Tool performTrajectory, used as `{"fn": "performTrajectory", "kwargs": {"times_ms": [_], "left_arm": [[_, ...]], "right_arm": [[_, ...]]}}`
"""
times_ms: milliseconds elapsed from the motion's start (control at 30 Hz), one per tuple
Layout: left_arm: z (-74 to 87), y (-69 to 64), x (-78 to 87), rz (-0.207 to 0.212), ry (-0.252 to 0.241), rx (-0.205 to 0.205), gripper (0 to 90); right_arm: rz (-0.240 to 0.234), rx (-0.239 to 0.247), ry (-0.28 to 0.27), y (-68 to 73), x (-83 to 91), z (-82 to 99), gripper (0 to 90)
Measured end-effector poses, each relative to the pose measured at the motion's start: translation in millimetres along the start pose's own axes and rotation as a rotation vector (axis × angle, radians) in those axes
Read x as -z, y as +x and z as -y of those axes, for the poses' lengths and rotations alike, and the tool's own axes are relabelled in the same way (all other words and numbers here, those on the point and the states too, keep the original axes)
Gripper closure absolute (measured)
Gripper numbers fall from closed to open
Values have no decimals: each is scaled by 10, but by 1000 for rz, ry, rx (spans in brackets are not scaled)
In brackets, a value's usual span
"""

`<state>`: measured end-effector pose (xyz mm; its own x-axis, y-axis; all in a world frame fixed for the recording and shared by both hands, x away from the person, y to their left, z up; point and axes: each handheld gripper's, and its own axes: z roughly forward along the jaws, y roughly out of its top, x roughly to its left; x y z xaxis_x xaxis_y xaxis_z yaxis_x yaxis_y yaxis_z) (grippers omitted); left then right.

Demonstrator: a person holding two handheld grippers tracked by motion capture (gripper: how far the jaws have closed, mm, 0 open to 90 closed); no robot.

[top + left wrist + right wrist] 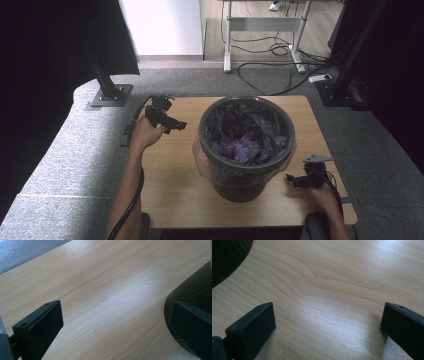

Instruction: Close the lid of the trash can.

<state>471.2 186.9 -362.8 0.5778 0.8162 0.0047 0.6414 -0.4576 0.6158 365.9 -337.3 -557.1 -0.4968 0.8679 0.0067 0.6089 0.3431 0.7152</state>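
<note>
A dark grey bin (245,172) stands in the middle of the wooden table (170,175), lined with a purple plastic bag (247,135) whose edge hangs over the rim. My left gripper (175,125) hovers left of the bin near the far table edge, pointing toward it. In the left gripper view the jaws stand wide apart with nothing between them, over bare wood, and the bin wall (192,292) shows at the right. My right gripper (295,181) rests low at the bin's right, jaws wide apart and empty over the table (332,285); the bin (227,257) curves in at top left.
Grey carpet (60,150) surrounds the small table. A black metal post on a base plate (107,92) stands at the far left, another frame (345,80) at the far right. Cables (280,55) lie under a desk beyond the table.
</note>
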Motion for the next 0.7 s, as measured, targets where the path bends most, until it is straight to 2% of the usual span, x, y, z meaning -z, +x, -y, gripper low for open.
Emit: {"fn": "performTrajectory", "kwargs": {"times_ms": [300, 500, 700], "left_arm": [[251, 43, -94, -15, -21, 3, 0], [429, 65, -166, -11, -32, 7, 0], [593, 65, -224, -5, -65, 30, 0]], "right_arm": [[1, -3, 0, 5, 1, 1, 0], [2, -3, -1, 7, 2, 2, 0], [4, -4, -2, 9, 2, 3, 0]]}}
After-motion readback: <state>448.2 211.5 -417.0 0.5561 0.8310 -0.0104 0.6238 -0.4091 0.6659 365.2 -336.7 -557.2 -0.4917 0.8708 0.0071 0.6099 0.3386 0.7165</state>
